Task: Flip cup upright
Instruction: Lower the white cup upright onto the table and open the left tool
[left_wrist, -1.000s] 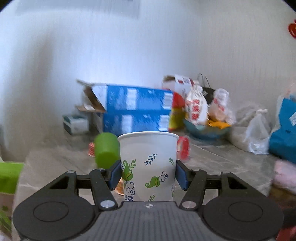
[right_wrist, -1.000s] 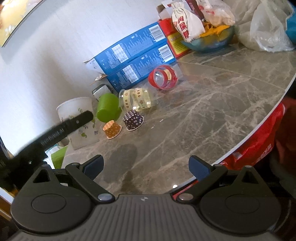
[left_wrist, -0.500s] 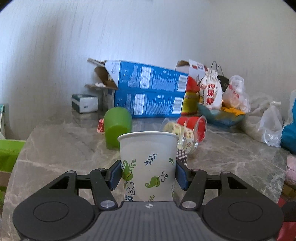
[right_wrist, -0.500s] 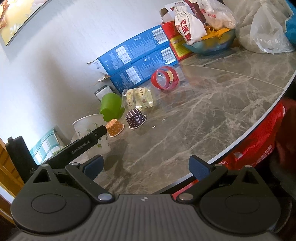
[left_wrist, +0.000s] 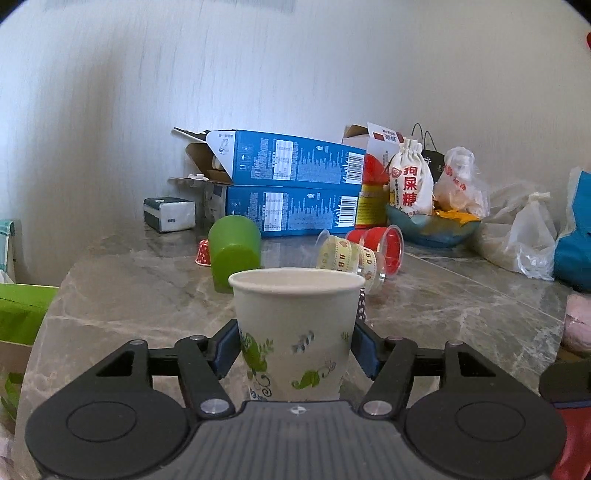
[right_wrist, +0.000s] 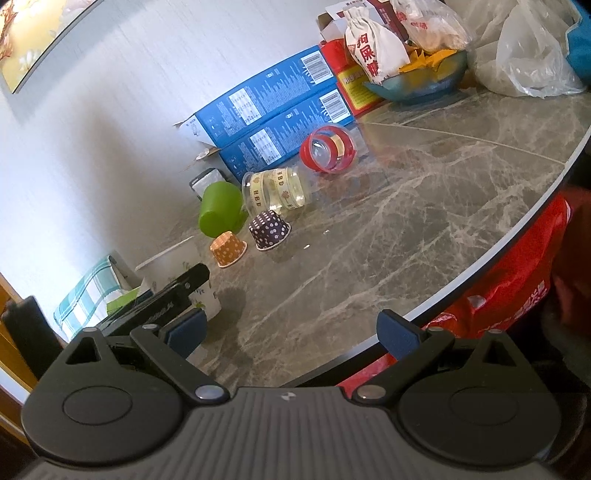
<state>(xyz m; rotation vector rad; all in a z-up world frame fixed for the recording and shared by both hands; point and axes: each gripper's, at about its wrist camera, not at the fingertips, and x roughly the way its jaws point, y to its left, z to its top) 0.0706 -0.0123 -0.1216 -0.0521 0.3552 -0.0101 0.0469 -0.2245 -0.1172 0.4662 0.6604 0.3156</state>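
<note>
Near the marble table's (right_wrist: 424, 206) left edge, the tapered paper cup (left_wrist: 295, 332) stands upright, clamped between the left gripper's (left_wrist: 293, 349) blue pads; the right gripper (right_wrist: 291, 328) gapes, holding nothing.

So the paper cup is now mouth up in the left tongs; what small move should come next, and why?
Probably open the left tongs and back off. The paper cup is upright, its mouth on top, blue pads on both its sides. In the right wrist view its base seems to reach the marble table, though contact is partly hidden. The right tongs hang open, holding nothing.
</note>
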